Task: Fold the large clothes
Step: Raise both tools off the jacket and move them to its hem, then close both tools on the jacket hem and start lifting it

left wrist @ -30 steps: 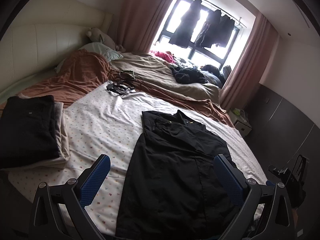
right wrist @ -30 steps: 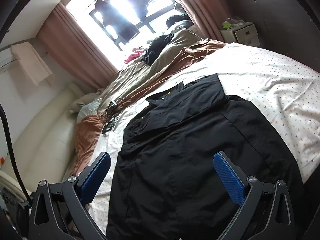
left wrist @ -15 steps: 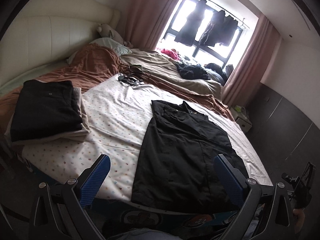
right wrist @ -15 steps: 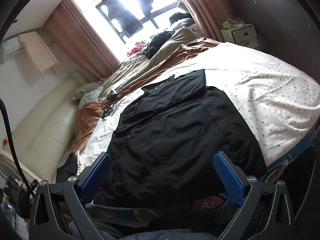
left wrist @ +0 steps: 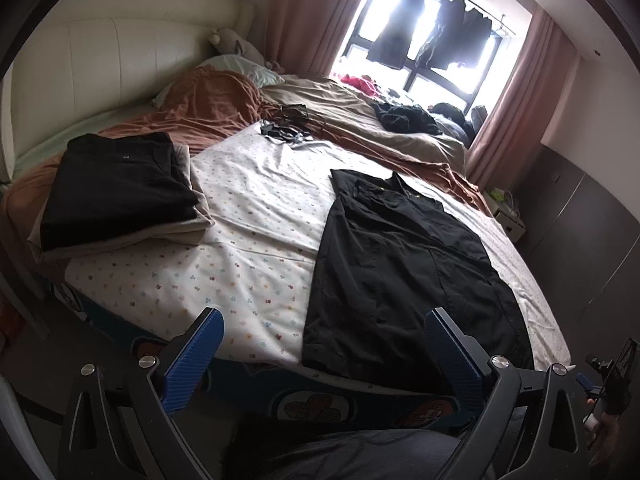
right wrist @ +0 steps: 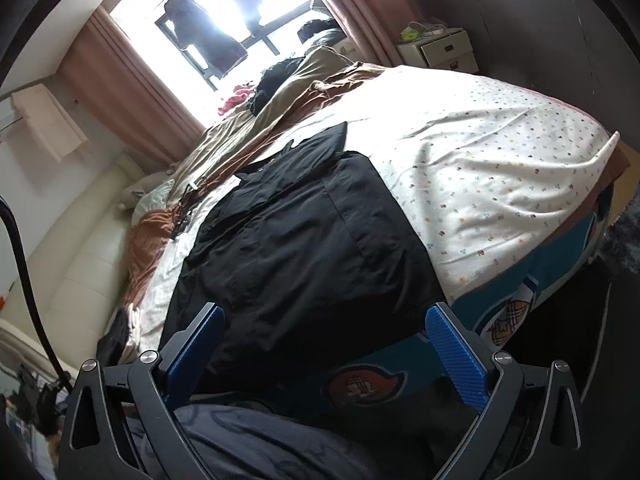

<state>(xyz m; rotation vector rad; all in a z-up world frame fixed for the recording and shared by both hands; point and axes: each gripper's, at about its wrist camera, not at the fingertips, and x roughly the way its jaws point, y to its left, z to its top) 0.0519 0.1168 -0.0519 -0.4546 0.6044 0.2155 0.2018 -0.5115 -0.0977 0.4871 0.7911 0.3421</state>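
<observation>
One matte black jacket (left wrist: 400, 264) flat, rectangular, on dotted sheet (left wrist: 240, 240).

One black collared jacket (left wrist: 404, 264) spread flat on bed. One stack of two folded garments (left wrist: 116, 196), black over beige. Three dark garments hanging at window (left wrist: 432, 44). Two pink curtains (left wrist: 516, 92). One white bedside cabinet (right wrist: 444, 50). One grey plush toy (left wrist: 234, 42). Two blue-padded claws, one per view.

Left claw (left wrist: 324, 354) and right claw (right wrist: 326, 350) both gape wide, holding nothing.
</observation>
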